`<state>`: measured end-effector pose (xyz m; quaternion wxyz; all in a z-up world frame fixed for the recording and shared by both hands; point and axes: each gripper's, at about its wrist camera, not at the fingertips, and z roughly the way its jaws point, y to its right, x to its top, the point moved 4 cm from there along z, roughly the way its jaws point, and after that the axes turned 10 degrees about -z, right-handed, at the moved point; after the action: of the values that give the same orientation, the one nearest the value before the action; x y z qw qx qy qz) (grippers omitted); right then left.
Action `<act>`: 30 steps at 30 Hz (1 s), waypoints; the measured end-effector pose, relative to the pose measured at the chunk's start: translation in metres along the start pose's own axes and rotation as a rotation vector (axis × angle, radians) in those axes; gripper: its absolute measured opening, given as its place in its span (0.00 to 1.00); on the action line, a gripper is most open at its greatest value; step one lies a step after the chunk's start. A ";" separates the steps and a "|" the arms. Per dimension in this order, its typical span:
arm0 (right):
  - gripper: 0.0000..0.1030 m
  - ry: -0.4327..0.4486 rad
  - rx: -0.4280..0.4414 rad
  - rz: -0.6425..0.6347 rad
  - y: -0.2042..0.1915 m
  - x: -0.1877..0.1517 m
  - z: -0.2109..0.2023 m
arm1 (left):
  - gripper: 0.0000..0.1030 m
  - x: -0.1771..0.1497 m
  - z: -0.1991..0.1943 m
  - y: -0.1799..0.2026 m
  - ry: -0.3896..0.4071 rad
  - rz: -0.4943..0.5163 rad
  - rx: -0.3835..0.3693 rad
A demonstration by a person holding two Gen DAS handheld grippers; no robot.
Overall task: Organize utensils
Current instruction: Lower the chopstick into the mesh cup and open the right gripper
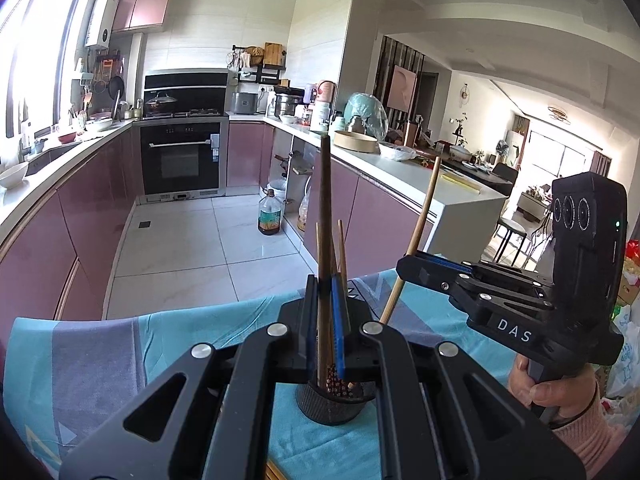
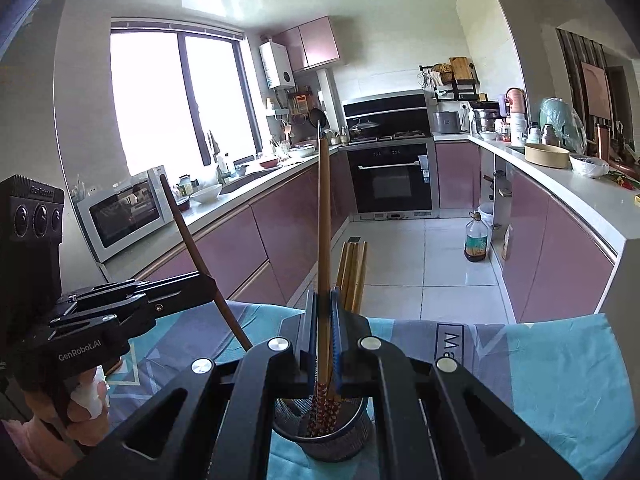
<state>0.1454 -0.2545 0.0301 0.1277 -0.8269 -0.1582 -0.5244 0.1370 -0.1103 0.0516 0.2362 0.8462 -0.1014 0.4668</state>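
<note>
A dark mesh utensil cup (image 1: 332,404) stands on the blue-grey cloth, also in the right wrist view (image 2: 324,436). My left gripper (image 1: 325,292) is shut on a dark brown chopstick (image 1: 326,200) whose patterned lower end reaches into the cup. My right gripper (image 2: 323,304) is shut on a light brown chopstick (image 2: 324,216), upright over the cup; it also shows in the left wrist view (image 1: 416,240). Several other chopsticks (image 2: 352,272) stand in the cup. The left gripper's chopstick leans in the right wrist view (image 2: 200,256).
The cloth-covered table (image 1: 100,360) ends at a tiled floor. An oil bottle (image 1: 271,216) stands on the floor by pink cabinets. Counters with bowls, a microwave (image 2: 124,212) and an oven (image 2: 392,176) ring the kitchen.
</note>
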 end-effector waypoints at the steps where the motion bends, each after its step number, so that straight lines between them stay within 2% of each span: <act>1: 0.05 -0.005 0.000 0.001 0.001 -0.002 0.000 | 0.07 0.000 0.002 -0.001 -0.009 0.000 0.000; 6: 0.05 -0.028 0.003 0.008 0.001 -0.009 0.006 | 0.07 -0.008 0.006 -0.003 -0.041 -0.005 0.003; 30: 0.05 -0.106 0.015 0.025 0.001 -0.023 0.030 | 0.07 0.009 0.035 -0.016 -0.139 0.002 0.003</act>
<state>0.1615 -0.2472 -0.0031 0.1316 -0.8545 -0.1584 -0.4769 0.1742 -0.1136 0.0381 0.2267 0.8769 -0.1175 0.4072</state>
